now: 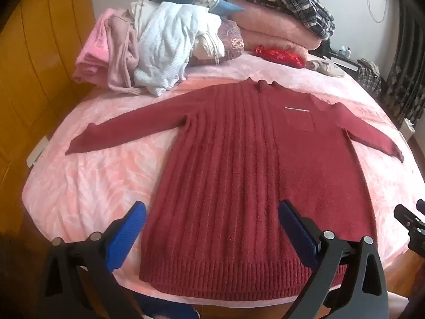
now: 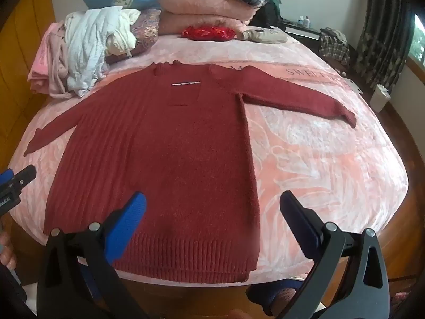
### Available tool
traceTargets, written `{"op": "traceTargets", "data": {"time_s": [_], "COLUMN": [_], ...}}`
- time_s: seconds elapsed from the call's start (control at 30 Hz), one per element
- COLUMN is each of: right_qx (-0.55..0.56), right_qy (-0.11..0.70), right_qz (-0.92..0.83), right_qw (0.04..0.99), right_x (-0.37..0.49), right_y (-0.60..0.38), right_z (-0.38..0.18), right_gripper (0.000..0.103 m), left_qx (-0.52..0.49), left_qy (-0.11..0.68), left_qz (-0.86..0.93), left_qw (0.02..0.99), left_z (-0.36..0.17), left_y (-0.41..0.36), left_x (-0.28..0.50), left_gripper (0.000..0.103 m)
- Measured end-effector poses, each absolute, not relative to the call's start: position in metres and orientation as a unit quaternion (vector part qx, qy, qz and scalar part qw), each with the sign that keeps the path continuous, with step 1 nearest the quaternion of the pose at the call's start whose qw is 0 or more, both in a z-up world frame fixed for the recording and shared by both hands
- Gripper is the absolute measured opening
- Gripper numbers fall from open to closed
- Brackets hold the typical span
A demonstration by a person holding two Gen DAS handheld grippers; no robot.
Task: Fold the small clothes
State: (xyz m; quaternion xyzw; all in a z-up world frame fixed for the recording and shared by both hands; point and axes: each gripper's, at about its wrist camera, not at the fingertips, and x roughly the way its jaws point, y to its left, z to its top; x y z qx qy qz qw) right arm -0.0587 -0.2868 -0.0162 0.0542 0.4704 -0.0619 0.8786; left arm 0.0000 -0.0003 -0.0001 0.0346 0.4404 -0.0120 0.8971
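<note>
Both the left gripper (image 1: pixel 212 212) and right gripper (image 2: pixel 212 202) gape wide over the flat red sweater (image 1: pixel 239 159), heaped clothes (image 1: pixel 159 50) behind

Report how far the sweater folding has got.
Done: the red sweater lies flat on the pink bedspread, both sleeves spread out. In hand: nothing; the left gripper and right gripper hover open near its hem. Left: every fold, as no sleeve or side is turned in, and the pile of clothes behind looks unfolded.

Bare blanket (image 2: pixel 318 159) right of sweater (image 2: pixel 159 146) (clothes pile (image 1: pixel 148 53) behind).
</note>
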Motion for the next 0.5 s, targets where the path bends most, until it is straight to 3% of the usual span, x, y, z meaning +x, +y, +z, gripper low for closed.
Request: {"op": "traceTargets", "data": {"time_s": [0.5], "right_qx": [0.116], "right_qy": [0.486], "right_qz": [-0.064], "right_qw": [0.864], "right_x": [-0.06], "right_y": [-0.308], "right_z": [-0.031], "right_gripper": [0.1], "left_qx": [0.059], "left_qy": [0.424], "left_qz": [-0.033], "left_qw": [0.903], "left_z": [0.002], "left_y": [-0.014], "left_x": [-0.014], "left_gripper": [0.099]}}
